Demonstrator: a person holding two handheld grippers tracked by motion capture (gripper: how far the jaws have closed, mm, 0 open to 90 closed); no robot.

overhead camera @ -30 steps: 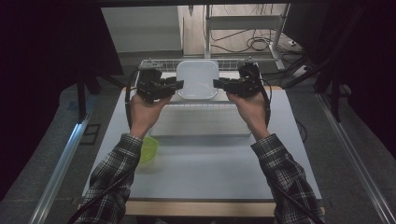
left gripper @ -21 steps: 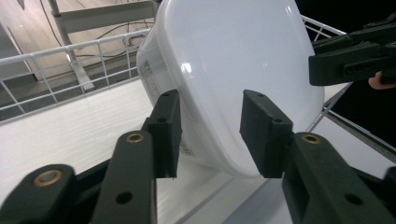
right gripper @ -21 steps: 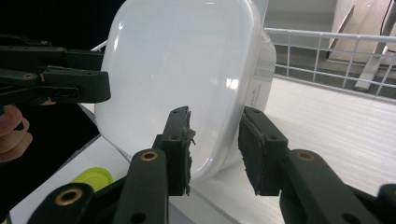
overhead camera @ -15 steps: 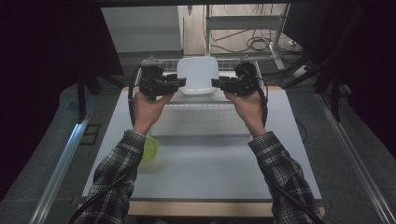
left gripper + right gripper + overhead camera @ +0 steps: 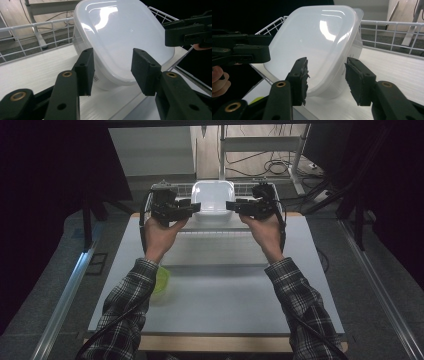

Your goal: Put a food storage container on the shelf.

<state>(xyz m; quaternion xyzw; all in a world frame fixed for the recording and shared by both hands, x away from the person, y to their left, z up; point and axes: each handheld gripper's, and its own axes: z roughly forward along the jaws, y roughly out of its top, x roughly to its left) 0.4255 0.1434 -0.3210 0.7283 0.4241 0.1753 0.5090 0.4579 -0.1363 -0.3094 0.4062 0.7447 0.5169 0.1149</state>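
A white translucent plastic container with its lid on leans tilted in a wire rack at the table's far edge. My left gripper is at its left side and my right gripper at its right, both pointing inward. In the left gripper view the open jaws frame the container's lower rim without pressing on it; they have just been opening. In the right gripper view the jaws have likewise just been opening, and the container is just past the pads, untouched.
The rack's white wire rails run behind and beside the container. A lime-green bowl sits on the white table near the left sleeve. Dark space flanks the table; cables and shelving stand beyond the rack.
Both grippers held the container by its sides and carried it a little farther from the person. Their jaws have since spread and let go of it, leaving it leaning in the rack.
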